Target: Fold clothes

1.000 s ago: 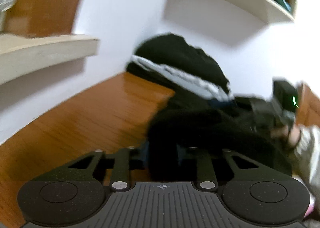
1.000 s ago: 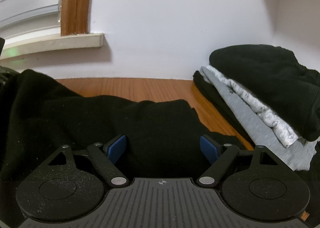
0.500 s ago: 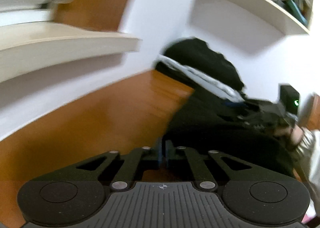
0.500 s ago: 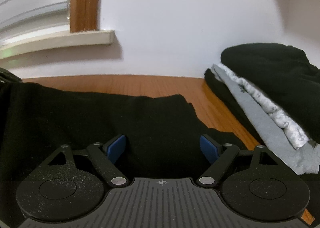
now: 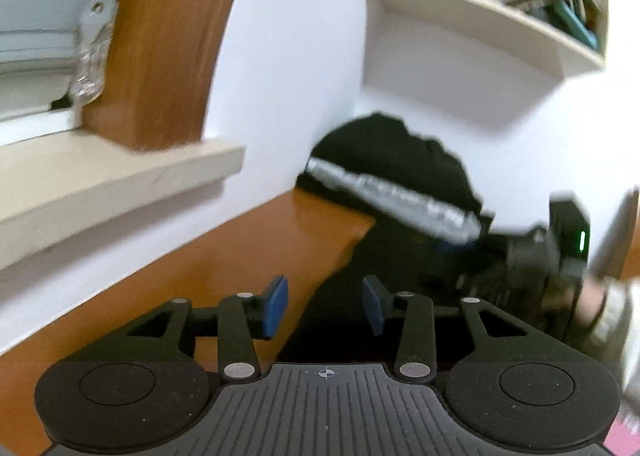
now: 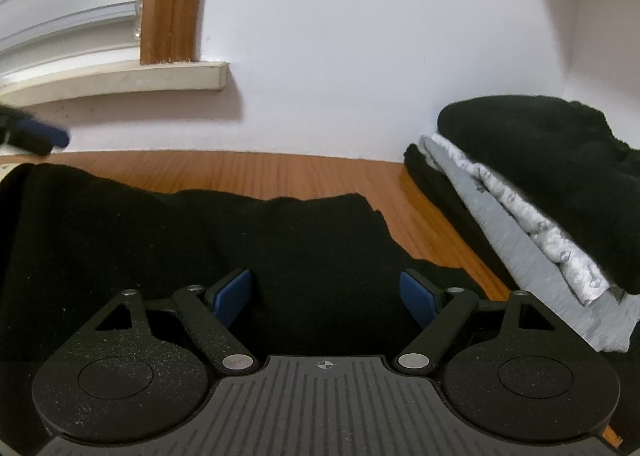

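A black garment [image 6: 200, 240] lies spread on the wooden table [image 6: 248, 168]; it also shows in the left wrist view [image 5: 384, 268]. My left gripper [image 5: 326, 306] hovers over the garment's left edge, its jaws opening with nothing pinched between the blue pads. In the right wrist view the left gripper's fingertip [image 6: 44, 136] shows at the far left, above the cloth. My right gripper [image 6: 326, 296] stands open just above the black garment, pads apart and gripping nothing. The right gripper and the hand holding it [image 5: 560, 268] appear blurred at the right of the left wrist view.
A stack of folded clothes [image 6: 536, 184], black and grey-white, rests against the wall at the right [image 5: 392, 184]. A window sill [image 6: 120, 76] juts out at the left. A bookshelf [image 5: 500, 4] hangs above the stack. The wall [image 6: 360, 56] bounds the table's far edge.
My left gripper let go of the black cloth, rose and swung away to the left, and its jaws parted. The cloth has settled flatter on the table. My right gripper stayed put, open.
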A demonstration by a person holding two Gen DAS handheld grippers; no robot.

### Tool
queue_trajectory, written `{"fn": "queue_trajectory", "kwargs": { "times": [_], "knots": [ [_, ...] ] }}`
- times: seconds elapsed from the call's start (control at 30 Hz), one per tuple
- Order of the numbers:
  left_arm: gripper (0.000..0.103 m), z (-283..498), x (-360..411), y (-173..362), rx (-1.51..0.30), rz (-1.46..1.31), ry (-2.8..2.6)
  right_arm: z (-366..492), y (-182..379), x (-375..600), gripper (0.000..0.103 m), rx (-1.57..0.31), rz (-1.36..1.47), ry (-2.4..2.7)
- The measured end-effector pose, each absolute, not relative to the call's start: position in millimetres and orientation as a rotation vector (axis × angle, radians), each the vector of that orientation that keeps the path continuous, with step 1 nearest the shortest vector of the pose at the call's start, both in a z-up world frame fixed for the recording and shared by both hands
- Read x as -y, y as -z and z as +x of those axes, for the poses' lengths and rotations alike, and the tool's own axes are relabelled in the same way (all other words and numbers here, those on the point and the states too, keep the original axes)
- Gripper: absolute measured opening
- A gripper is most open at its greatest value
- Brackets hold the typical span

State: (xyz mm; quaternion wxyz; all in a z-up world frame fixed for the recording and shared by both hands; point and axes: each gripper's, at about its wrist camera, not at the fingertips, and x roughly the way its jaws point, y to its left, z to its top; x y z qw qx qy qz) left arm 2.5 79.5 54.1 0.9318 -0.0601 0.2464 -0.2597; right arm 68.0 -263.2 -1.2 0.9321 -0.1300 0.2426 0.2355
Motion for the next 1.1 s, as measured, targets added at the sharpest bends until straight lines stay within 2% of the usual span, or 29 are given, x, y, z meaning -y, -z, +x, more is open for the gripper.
{"fn": "queue_trajectory", "kwargs": {
  "times": [0.13, 0.17, 0.2, 0.27, 0.47, 0.6, 0.97, 1.1],
  "knots": [
    [0.043, 14.6, -39.9, -58.8, -0.572, -0.067, 0.549, 63.7, -9.7, 275.1, 0.079, -0.476, -0.217, -0.484],
    [0.041, 17.0, -31.0, -58.8, -0.59, -0.054, 0.555, 60.8, -14.7, 280.9, 0.075, -0.462, -0.196, -0.481],
    [0.037, 15.2, -29.1, -51.9, -0.616, -0.041, 0.566, 56.3, -21.1, 290.2, 0.053, -0.449, -0.154, -0.485],
    [0.036, 8.6, -30.4, -36.6, -0.647, -0.01, 0.554, 45.6, -30.2, 315.9, 0.024, -0.444, -0.044, -0.496],
    [0.036, -7.8, -34.4, -10.1, -0.602, 0.025, 0.527, 13.9, -0.3, 342.6, 0.024, -0.475, -0.006, -0.511],
    [0.036, -8.3, -20.2, -9.3, -0.587, 0.087, 0.498, 5.6, 20.4, 343.9, 0.024, -0.405, 0.044, -0.485],
    [0.037, 40.6, -27.3, -19.0, -0.6, 0.129, 0.423, 20.3, 2.4, 326.4, 0.026, -0.408, -0.09, -0.466],
    [0.035, 31.8, -34.1, -38.2, -0.569, -0.009, 0.368, -10.6, -3.9, 321.6, 0.027, -0.351, 0.009, -0.588]
  ]
}}
